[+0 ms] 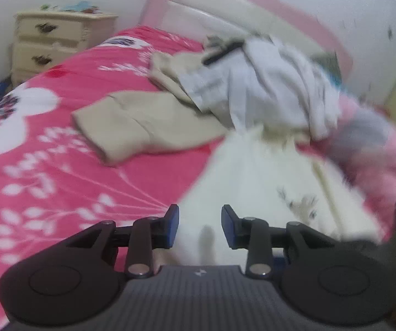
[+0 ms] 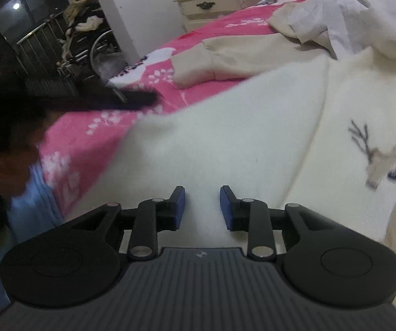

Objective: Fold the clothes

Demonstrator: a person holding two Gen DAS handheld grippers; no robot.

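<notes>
Left wrist view: left tongs [image 1: 200, 226] nearest, jaws partly apart, gripping nothing; white fleece [image 1: 253, 182] directly under and ahead, running away toward pile [image 1: 267, 82] at headboard; beige sweatshirt [image 1: 131, 127] ahead-left, flat on pink bed [image 1: 46, 143]

Right wrist view: right tongs [image 2: 202, 207] narrowly apart, empty, hovering over same fleece [image 2: 225, 127]; reindeer print [image 2: 385, 162] to right; long axis runs forward-right

Count: two tongs, one fleece, one sweatshirt, one pile

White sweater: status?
Left gripper, right gripper open over white sweater, nothing pinched. Beige top, grey-white pile crowd behind.
</notes>
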